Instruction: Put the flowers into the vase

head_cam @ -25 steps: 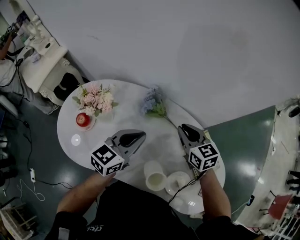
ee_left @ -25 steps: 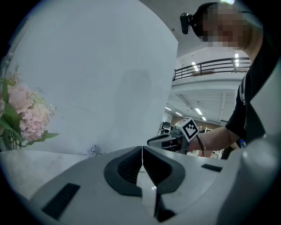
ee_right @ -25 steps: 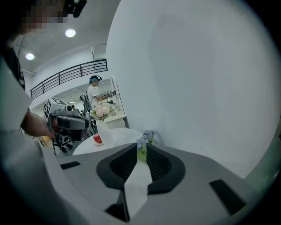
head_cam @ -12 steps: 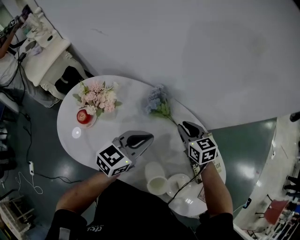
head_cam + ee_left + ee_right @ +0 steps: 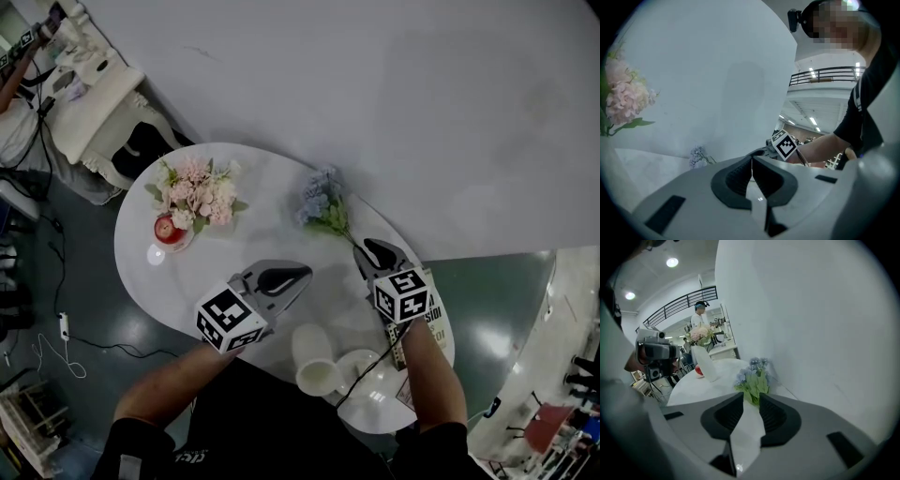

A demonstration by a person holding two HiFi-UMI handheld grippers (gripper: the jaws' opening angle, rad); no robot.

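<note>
— Where is the blue-blossomed, green-leaved flower bunch [image 5: 321, 202] found?
— At one o'clock on the white round bench [image 5: 246, 246]. The right gripper [image 5: 373, 251], its jaws just opening and empty, is best closed low on the stem; the left gripper [image 5: 298, 275] is held with jaws pressed together.

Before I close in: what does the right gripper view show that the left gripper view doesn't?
Only the right gripper view: the right gripper with jaws apart, just been opening, nothing between them; the red apple beside the white vase. Only the left gripper view: the left gripper, shut and empty, and the person's forearm. Both: the blue flowers lying on the table, and the pink flowers.
</note>
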